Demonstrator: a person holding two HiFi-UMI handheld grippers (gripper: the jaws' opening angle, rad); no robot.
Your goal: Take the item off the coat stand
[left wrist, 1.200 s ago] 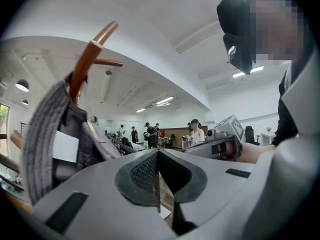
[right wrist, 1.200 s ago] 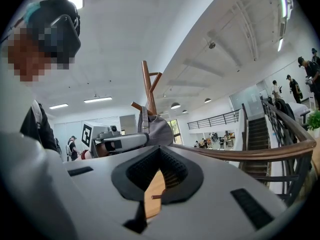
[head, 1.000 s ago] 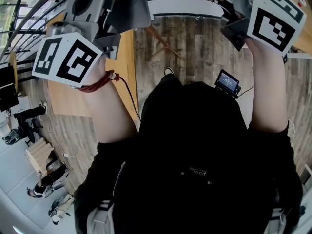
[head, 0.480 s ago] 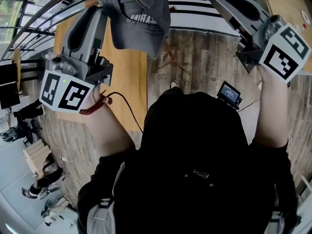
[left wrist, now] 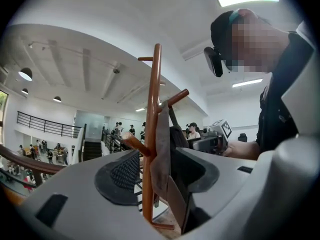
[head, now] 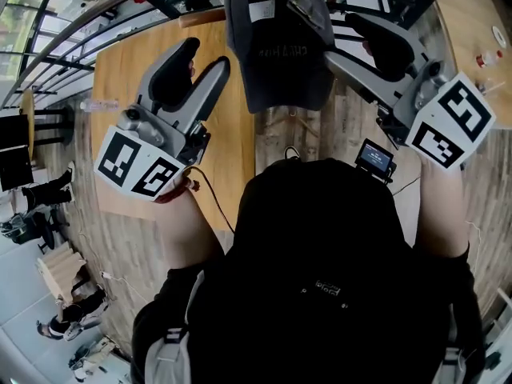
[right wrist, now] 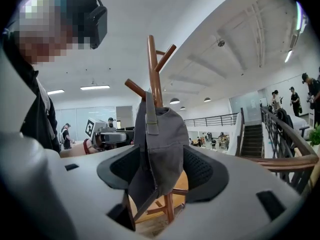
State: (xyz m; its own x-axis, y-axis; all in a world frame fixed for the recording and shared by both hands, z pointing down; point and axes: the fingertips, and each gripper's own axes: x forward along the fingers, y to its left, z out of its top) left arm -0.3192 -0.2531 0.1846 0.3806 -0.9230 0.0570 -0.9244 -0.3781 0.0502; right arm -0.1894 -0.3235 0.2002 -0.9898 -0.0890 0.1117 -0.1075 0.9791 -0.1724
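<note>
- Cap (head: 280, 54) hanging off coat stand (right wrist: 152, 64), blocking centre line.
- Pegs (right wrist: 136, 89) sticking out above cap, obstructing overhead pass.
- Table (head: 128, 70) lying under L side; R side showing open floor (head: 320, 134).

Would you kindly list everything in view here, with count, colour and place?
coat stand: one, brown wood, centre of both gripper views.
cap: one, grey, hanging on the coat stand.
table: one, light wood, left of the stand in the head view.
screen device: one, black, by the person's right arm.
railing: one, brown handrail, far right of the right gripper view.
left gripper: one, grey, jaws just been opening, apart, gripping nothing, aimed at the cap.
right gripper: one, grey, jaws just been opening, apart, cap ahead of them, not gripped.
</note>
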